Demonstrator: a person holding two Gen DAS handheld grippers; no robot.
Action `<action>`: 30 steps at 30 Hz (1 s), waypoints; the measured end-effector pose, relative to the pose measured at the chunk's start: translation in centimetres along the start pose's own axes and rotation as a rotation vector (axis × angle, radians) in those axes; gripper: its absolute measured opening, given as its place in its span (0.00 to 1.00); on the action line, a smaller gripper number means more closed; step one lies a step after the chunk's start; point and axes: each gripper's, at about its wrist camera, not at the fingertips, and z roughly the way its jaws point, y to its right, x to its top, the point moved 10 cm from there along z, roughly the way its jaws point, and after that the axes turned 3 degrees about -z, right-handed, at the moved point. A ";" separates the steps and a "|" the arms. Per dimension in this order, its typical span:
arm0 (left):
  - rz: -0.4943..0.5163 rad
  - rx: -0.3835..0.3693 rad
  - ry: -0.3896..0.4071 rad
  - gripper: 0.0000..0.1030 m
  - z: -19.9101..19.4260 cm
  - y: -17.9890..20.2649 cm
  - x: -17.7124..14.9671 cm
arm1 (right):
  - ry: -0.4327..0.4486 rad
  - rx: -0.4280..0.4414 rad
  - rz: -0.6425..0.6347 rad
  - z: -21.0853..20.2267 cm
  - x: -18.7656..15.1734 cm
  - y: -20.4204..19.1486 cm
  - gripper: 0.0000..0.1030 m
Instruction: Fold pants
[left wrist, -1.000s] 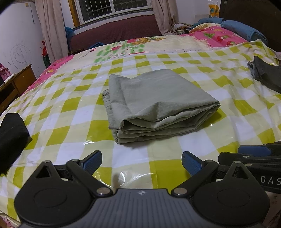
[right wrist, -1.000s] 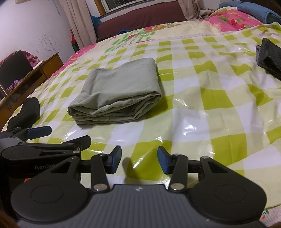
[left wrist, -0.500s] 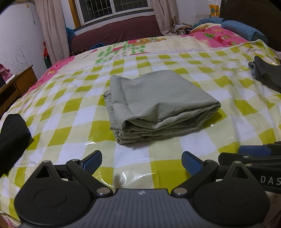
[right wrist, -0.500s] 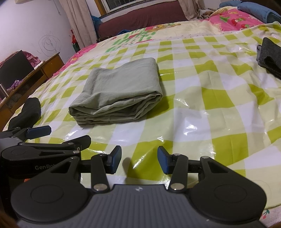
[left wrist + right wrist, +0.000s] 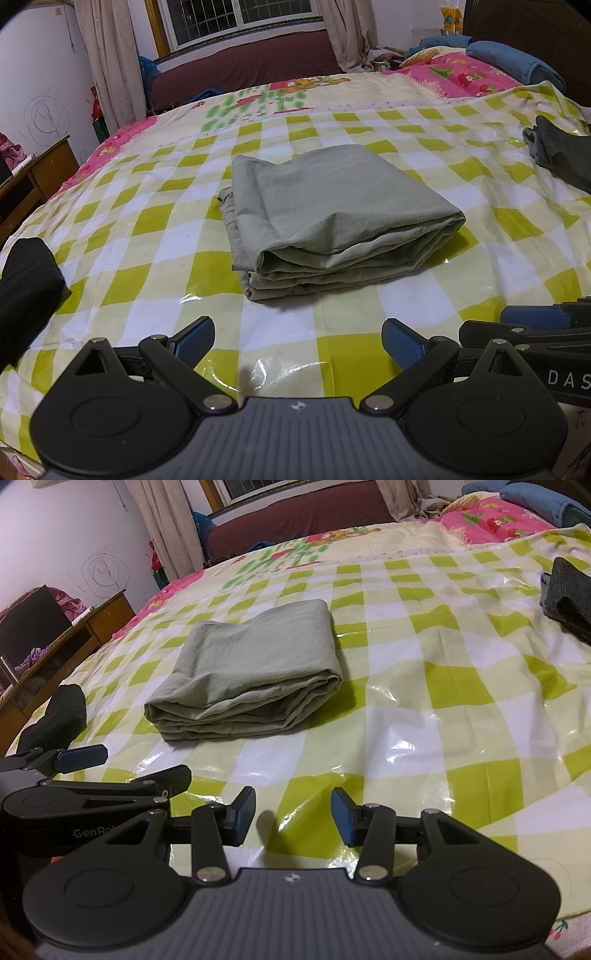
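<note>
Grey-green pants lie folded into a thick rectangular bundle on the yellow-and-white checked plastic sheet over the bed. My left gripper hovers near the front edge, short of the bundle, jaws wide apart and nothing between them. My right gripper sits beside it on the right, jaws partly apart and empty, also short of the pants. Each gripper shows at the edge of the other's view.
A black folded garment lies at the left edge of the bed. A dark grey garment lies at the right. Pink bedding and a blue pillow lie at the back; a wooden desk stands left.
</note>
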 end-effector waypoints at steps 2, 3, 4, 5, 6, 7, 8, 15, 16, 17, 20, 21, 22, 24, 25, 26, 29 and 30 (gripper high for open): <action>0.000 0.001 -0.002 1.00 0.0 0.1 0.0 | 0.000 0.000 0.000 0.0 0.0 0.0 0.45; 0.001 0.001 -0.001 1.00 0.0 0.1 0.0 | 0.000 0.000 0.000 0.0 0.0 -0.1 0.45; 0.001 0.001 -0.001 1.00 0.0 0.1 0.0 | 0.000 0.000 0.000 0.0 0.0 0.0 0.45; 0.001 0.001 -0.002 1.00 0.0 0.0 0.0 | 0.000 0.000 0.000 0.0 0.0 0.0 0.45; 0.001 0.001 -0.002 1.00 0.0 0.1 0.0 | 0.000 0.000 0.000 0.0 0.0 0.0 0.45; 0.001 0.001 -0.001 1.00 0.0 0.1 0.0 | 0.000 0.000 0.000 0.0 0.0 0.0 0.45; 0.002 0.002 -0.001 1.00 0.0 0.1 0.0 | 0.000 0.000 0.000 0.0 0.0 0.0 0.45; 0.001 0.001 -0.002 1.00 0.0 0.1 0.0 | -0.001 0.000 0.001 0.0 0.0 0.0 0.45; 0.001 0.001 -0.002 1.00 0.0 0.1 0.0 | -0.001 0.000 0.001 0.0 0.0 0.0 0.45; 0.001 0.001 -0.002 1.00 0.0 0.1 0.0 | -0.001 0.000 0.001 0.0 0.0 0.0 0.45; 0.001 0.002 -0.003 1.00 0.1 0.2 0.0 | -0.001 0.000 0.001 0.0 0.0 0.0 0.45; 0.001 0.002 -0.003 1.00 0.1 0.1 0.0 | -0.001 0.000 0.001 0.0 0.1 0.0 0.45; 0.001 0.002 -0.003 1.00 0.1 0.2 0.0 | 0.000 0.000 0.001 0.0 0.1 0.0 0.45; 0.001 0.003 -0.004 1.00 0.2 0.1 -0.1 | 0.000 0.002 -0.002 0.1 0.0 0.0 0.45; 0.001 0.004 -0.005 1.00 0.1 0.2 -0.1 | 0.000 0.002 -0.004 0.1 -0.1 0.0 0.45; 0.002 0.005 -0.005 1.00 0.1 0.2 -0.1 | -0.001 0.003 -0.004 0.1 -0.1 0.0 0.45; 0.003 0.006 -0.004 1.00 0.1 0.2 -0.1 | -0.001 0.003 -0.004 0.1 -0.1 0.0 0.45; 0.003 0.006 -0.004 1.00 0.1 0.1 -0.1 | -0.001 0.003 -0.004 0.0 -0.2 -0.1 0.45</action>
